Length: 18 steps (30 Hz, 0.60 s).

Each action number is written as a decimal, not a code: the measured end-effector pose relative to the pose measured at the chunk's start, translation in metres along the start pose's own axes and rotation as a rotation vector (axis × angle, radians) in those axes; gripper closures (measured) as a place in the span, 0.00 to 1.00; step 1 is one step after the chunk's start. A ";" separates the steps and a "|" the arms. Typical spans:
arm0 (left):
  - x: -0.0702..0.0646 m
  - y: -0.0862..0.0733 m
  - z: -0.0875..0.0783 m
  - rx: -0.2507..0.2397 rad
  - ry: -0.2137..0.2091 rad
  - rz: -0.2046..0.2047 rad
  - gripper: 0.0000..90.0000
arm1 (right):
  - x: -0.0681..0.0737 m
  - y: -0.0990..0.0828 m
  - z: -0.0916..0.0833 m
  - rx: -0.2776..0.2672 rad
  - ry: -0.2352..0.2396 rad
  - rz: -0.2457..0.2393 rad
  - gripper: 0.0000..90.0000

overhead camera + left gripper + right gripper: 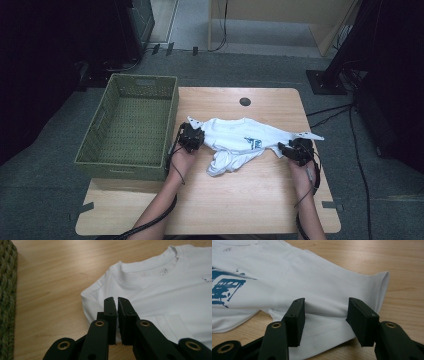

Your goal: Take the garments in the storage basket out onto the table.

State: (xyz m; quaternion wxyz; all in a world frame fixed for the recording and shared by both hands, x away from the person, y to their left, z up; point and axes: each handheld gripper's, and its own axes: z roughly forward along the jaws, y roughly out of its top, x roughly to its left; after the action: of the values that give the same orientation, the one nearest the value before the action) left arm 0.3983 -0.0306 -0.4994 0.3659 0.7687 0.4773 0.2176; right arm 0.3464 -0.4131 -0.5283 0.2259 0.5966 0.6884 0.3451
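A white T-shirt (240,140) with a blue print lies spread on the wooden table (240,195), its lower part bunched toward the front. My left gripper (192,139) is at the shirt's left shoulder. In the left gripper view its jaws (117,302) stand shut over the edge of the T-shirt (162,290), and no cloth shows between the pads. My right gripper (289,149) is at the shirt's right sleeve. In the right gripper view it stands open (325,307), one jaw on each side of a fold of the T-shirt's sleeve (319,285), pads apart from the cloth.
A green woven basket (170,125) with nothing in it stands at the table's left side, close to my left gripper; its wall (6,302) edges the left gripper view. A round cable hole (245,101) sits near the table's far edge. Cables run over the floor at the right.
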 end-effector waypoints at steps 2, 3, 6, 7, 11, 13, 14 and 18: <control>0.002 0.004 0.000 -0.013 0.009 -0.009 0.97 | -0.001 0.000 0.000 -0.003 -0.006 -0.003 0.55; 0.004 0.006 0.000 -0.015 0.011 -0.016 0.97 | -0.001 0.000 0.000 -0.003 -0.010 -0.003 0.55; 0.007 0.011 0.002 -0.021 0.022 -0.025 0.97 | -0.003 0.000 0.000 -0.005 -0.005 0.004 0.55; 0.009 0.012 0.003 -0.017 0.023 -0.030 0.97 | -0.003 0.000 0.000 -0.004 -0.006 0.000 0.55; 0.014 0.015 0.007 -0.019 0.053 -0.045 0.97 | -0.003 0.000 0.000 -0.004 -0.006 0.003 0.55; 0.018 0.016 0.009 -0.016 0.067 -0.054 0.97 | -0.004 0.000 0.000 -0.006 -0.010 0.004 0.55; 0.019 0.016 0.010 -0.012 0.070 -0.059 0.97 | -0.005 -0.001 0.000 -0.007 -0.010 0.006 0.55; 0.020 0.014 0.015 -0.006 0.092 -0.055 0.97 | -0.008 -0.001 -0.001 -0.011 -0.015 0.013 0.55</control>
State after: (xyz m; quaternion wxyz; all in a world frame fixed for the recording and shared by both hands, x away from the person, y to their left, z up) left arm 0.4262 -0.0217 -0.4983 0.3518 0.7433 0.5140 0.2439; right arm 0.3467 -0.4211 -0.5292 0.2320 0.6022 0.6812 0.3458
